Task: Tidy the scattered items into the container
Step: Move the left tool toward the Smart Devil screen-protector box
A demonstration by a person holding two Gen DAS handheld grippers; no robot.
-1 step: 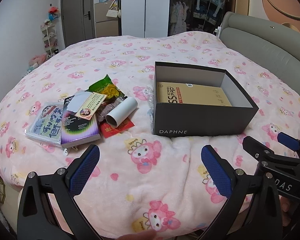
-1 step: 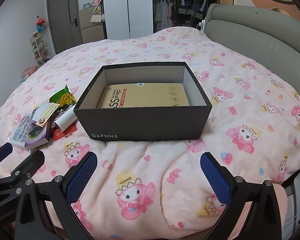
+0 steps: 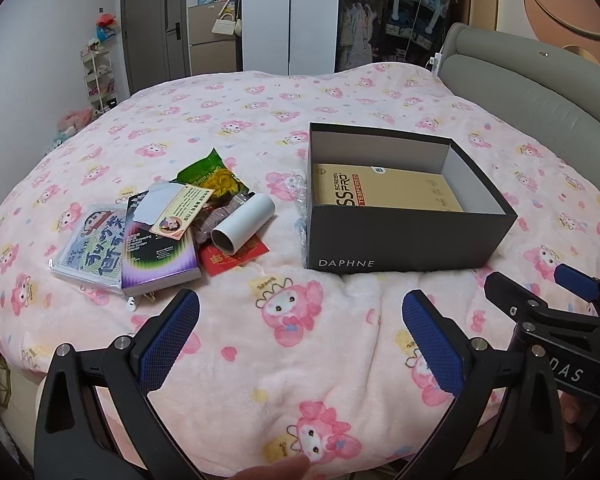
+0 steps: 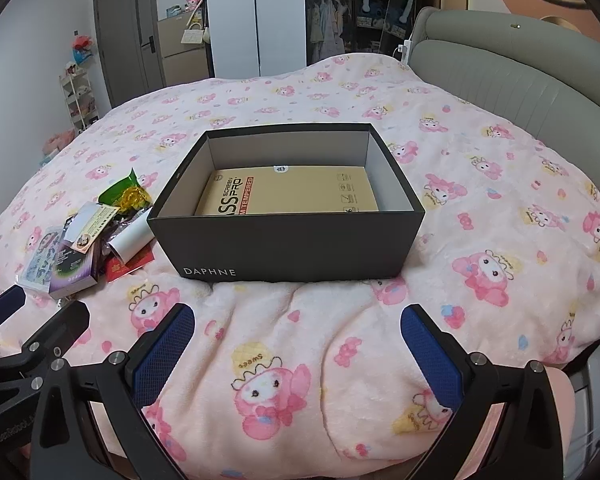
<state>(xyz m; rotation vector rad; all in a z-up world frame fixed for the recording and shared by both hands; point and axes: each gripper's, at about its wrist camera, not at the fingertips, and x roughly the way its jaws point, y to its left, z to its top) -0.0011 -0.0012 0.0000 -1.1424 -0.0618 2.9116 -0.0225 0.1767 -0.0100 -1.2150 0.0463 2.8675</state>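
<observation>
A black open box [image 3: 400, 240] marked DAPHNE sits on the pink bed; it also shows in the right wrist view [image 4: 284, 248]. A tan screen-protector pack [image 3: 384, 194] lies flat inside it. Left of the box lies a pile: a white tube [image 3: 242, 227], a red envelope [image 3: 236, 258], a purple box [image 3: 160, 256], a cartoon packet [image 3: 92, 252], a green snack bag [image 3: 210, 174] and a card [image 3: 180, 212]. My left gripper [image 3: 300, 336] is open and empty above the blanket in front of the pile and box. My right gripper [image 4: 298, 344] is open and empty in front of the box.
A grey padded headboard [image 3: 540, 92] runs along the right side of the bed. A small white earbud-like item [image 3: 131, 303] lies by the purple box. Bubble wrap [image 3: 300, 200] sits against the box's left wall. Shelves, a door and wardrobes stand beyond the bed.
</observation>
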